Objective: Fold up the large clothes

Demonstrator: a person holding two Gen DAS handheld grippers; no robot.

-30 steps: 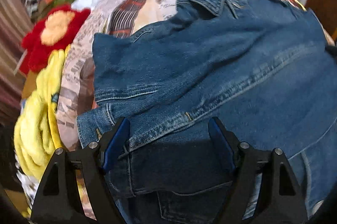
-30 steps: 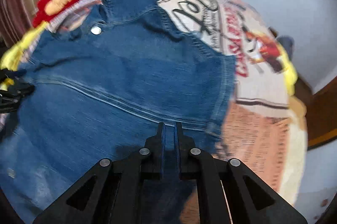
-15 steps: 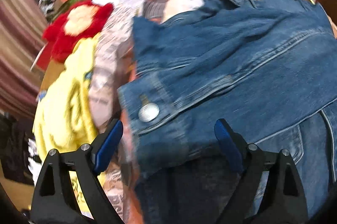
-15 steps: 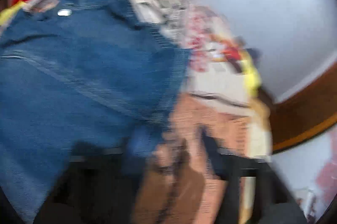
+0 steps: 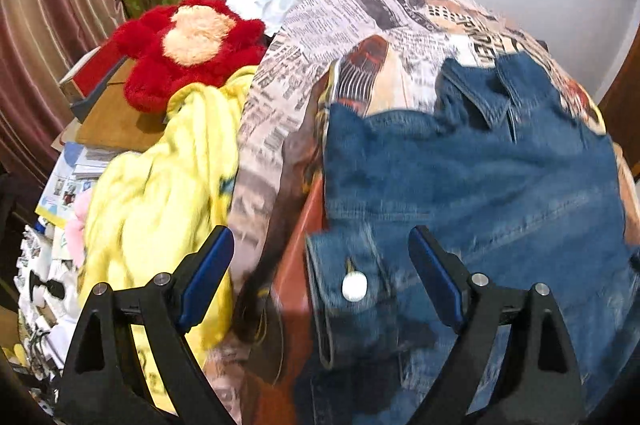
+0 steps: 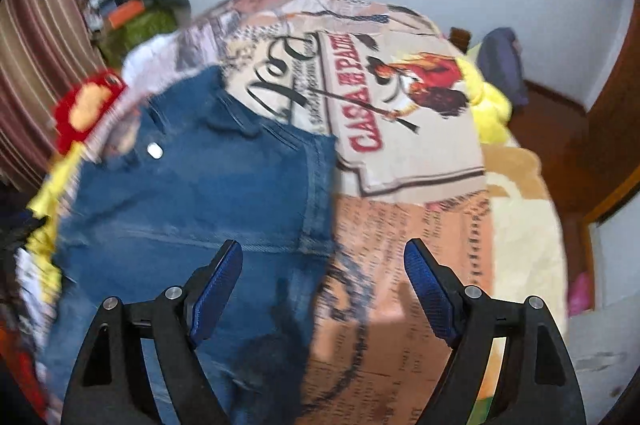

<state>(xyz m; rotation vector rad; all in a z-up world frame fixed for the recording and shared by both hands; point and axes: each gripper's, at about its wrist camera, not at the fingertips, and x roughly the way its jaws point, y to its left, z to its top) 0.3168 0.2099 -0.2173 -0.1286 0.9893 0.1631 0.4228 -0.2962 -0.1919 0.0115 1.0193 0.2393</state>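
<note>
The denim jacket (image 5: 472, 185) lies folded on the printed bedspread (image 5: 320, 37), with its collar toward the wall and a cuff with a white button (image 5: 354, 286) at the near left edge. The left gripper (image 5: 320, 281) hangs above this cuff with its jaws wide apart; the blue pads (image 5: 208, 277) touch nothing and hold nothing. The right gripper (image 6: 323, 291) is above the jacket's right edge, where denim meets the orange part of the bedspread, and its jaws are also wide and empty. A second ago the right jaws were shut over the cloth; now they are open and the jacket lies free. The left jaws were already open over the denim but now stand higher and more to the left. Left of the jacket lie a yellow blanket (image 5: 160, 193) and a red plush toy (image 5: 188, 45).
</note>
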